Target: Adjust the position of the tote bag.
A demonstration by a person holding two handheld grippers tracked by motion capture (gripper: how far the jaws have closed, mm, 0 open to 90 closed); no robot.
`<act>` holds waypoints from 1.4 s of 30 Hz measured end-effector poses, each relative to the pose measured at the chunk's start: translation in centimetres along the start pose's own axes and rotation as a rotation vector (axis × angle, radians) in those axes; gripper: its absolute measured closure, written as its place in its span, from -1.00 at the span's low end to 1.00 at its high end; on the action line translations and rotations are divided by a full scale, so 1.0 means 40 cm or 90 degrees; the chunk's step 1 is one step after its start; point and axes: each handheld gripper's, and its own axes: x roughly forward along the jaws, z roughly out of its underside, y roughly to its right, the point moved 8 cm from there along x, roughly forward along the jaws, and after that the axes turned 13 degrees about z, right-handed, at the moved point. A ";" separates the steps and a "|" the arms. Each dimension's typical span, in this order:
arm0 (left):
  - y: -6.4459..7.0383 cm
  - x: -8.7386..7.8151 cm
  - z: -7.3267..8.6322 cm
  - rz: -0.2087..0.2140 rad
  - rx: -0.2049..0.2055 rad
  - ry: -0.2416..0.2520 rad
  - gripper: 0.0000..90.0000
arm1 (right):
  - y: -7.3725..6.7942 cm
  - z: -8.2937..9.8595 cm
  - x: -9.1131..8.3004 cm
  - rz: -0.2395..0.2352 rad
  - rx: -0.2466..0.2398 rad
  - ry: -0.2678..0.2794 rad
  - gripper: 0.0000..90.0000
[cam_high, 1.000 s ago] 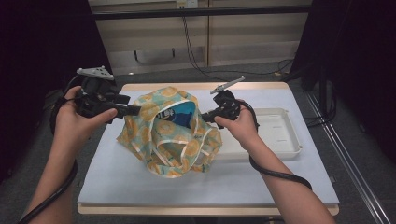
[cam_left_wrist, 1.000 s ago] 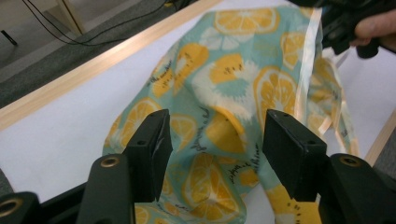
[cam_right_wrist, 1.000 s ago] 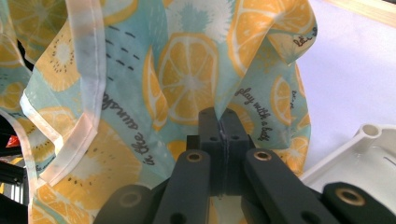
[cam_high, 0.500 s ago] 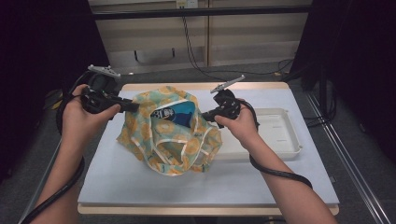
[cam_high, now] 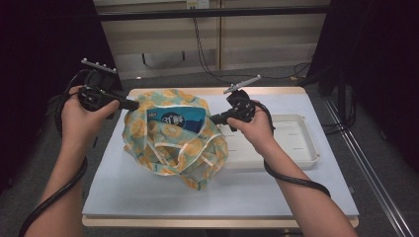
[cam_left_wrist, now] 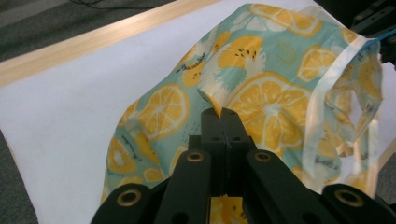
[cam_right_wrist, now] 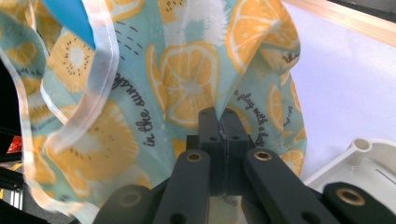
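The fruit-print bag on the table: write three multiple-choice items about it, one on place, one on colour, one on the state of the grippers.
1. Where does the white tray lie relative to the bag?
A. at its right
B. at its left
C. on top of it

2. What colour is the packet inside the bag?
A. red
B. blue
C. black

3. How do the left gripper and right gripper stand?
A. both open
B. one open
C. both shut on the bag

Answers: 1 A, the high view shows the tray beside the bag's right edge. 2 B, blue shows through the bag's mouth. 3 C, each gripper view shows the jaws closed on a pinch of printed fabric.
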 end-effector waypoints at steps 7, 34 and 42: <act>-0.033 0.040 0.045 0.015 -0.029 -0.028 1.00 | 0.006 0.000 0.009 0.001 0.007 0.000 1.00; -0.016 0.021 0.045 0.014 -0.028 -0.009 1.00 | -0.002 0.021 -0.069 0.047 -0.070 0.000 0.28; -0.013 0.021 0.041 0.016 -0.034 -0.003 1.00 | -0.056 0.018 -0.063 0.001 -0.096 0.005 -0.14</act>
